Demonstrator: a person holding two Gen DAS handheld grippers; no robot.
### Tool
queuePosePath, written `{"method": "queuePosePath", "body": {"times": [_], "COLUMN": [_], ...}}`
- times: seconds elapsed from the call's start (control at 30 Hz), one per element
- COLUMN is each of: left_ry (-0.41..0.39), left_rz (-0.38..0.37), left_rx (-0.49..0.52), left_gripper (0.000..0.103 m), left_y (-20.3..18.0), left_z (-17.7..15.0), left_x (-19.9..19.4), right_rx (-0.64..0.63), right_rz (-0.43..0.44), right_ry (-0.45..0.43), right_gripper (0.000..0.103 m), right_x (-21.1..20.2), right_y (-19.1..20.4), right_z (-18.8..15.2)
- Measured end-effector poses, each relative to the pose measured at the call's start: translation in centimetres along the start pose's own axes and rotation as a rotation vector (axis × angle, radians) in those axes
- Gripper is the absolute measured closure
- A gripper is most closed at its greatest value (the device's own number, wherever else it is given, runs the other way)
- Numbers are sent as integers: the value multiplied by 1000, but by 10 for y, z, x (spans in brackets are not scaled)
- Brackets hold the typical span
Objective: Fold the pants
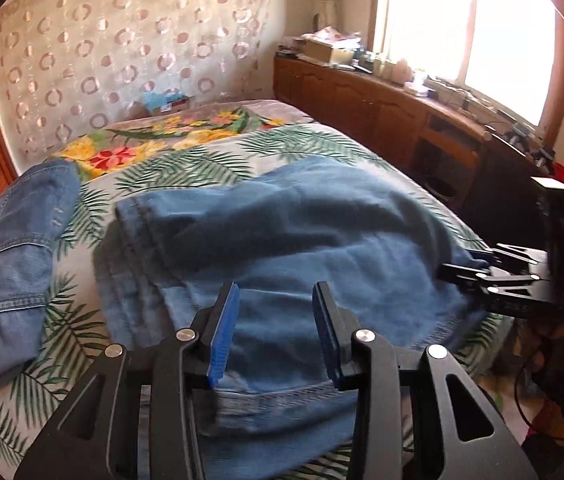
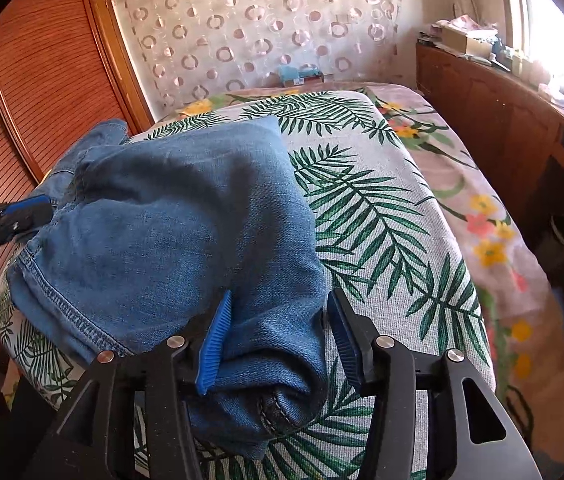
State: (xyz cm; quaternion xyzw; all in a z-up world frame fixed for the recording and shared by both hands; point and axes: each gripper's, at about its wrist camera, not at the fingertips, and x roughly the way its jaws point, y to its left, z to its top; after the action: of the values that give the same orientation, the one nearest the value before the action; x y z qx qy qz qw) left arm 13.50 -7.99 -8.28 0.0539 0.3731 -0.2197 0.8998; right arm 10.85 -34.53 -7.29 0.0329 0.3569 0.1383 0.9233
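**Both grippers spread over folded jeans on the bed**

The left gripper point(image 1: 276, 332) hangs over the near edge of the blue jeans point(image 1: 301, 240), its blue-padded fingers point(image 1: 224, 336) spread apart with denim showing between them and nothing pinched. The right gripper point(image 2: 278, 336) is likewise spread wide, poised above the bunched end of the jeans point(image 2: 186, 216), where a dark stitched seam curls under the fold. In the left wrist view the right gripper point(image 1: 477, 268) shows from the side at the far right edge of the denim; whether it touches the cloth there cannot be told.

The jeans lie folded in a thick layered stack on the palm-leaf bedspread point(image 2: 381, 208), near the foot of the bed. A second pair of jeans point(image 1: 22, 248), with a back pocket showing, lies apart at the left side of the bed. A wooden cabinet point(image 1: 361, 100) runs along the wall under the bright window point(image 1: 461, 28), its top cluttered with small items.
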Motion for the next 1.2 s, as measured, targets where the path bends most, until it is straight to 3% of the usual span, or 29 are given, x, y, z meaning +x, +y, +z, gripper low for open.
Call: {"method": "queuePosePath", "body": {"times": [0.2,0.47,0.63,0.83,1.2], "left_ry": [60,68,55,47,-31], "left_rz": [-9,-3,8,82,141], "left_rx": [29,40,23,-26,-115], "left_gripper": [64,64,64,64,63], "left_y": [-16,-16,-5,24,77], "left_z": [-6,-14,-12,-23,-37], "left_x": [25,29,17,-2,-48], "right_rx": [36,64,40,9,-125], "right_rz": [24,58,55,57,141], "right_ry": [-4,-35,-96,-150,-192], "right_gripper": [58,86,89,90,92], "right_x": [2,-1,-15,-28,-25], "right_y": [-2,2,10,25,107], "right_z": [-1,3,16,33,66]}}
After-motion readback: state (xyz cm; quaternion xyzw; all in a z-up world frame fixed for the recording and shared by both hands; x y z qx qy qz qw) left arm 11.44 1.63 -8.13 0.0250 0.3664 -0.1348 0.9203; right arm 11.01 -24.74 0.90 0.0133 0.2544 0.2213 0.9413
